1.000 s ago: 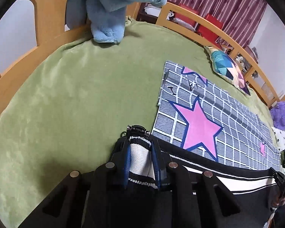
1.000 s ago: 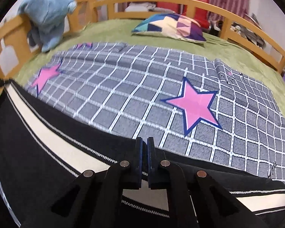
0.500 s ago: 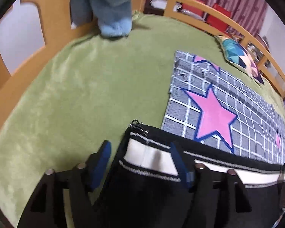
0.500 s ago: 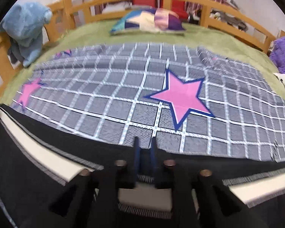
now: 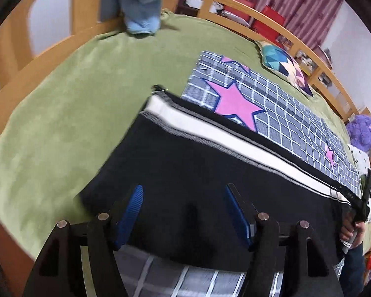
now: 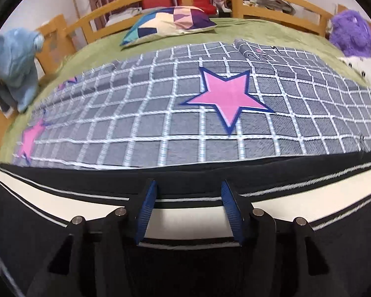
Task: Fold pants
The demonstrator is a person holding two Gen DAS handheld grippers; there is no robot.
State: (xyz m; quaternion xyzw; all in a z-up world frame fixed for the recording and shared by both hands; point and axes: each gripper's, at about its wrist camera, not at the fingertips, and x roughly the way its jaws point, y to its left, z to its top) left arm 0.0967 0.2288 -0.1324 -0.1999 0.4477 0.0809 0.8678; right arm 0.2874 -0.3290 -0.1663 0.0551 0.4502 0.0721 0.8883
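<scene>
While the green bed [image 5: 69, 94] fills both views, a grey checked quilt [image 6: 175, 123] with pink stars lies along it, and the black pants [image 5: 190, 173] lie flat over the quilt's near edge, across the lower half of each frame. Their long axis runs with the white side stripe [image 5: 235, 143], from the centre of the left view down to its right edge; in the right view the same stripe crosses the frame left to right. The pants look folded once lengthwise already, so the next fold would likely go end to end along that axis.

The left gripper [image 5: 183, 212] is wide open and holds nothing, hanging over the plain black cloth near the end of the pants that shows in the middle of its frame; it is the nearer one to that end. The right gripper [image 6: 189, 210] is also spread wide and empty, straddling the stripe further along.

A blue plush [image 6: 14, 64], a purple plush [image 6: 351, 34] and a patchwork pillow [image 6: 170, 24] sit at the top of the frames, well apart from the pants.

No brand, label or readable writing shows.
</scene>
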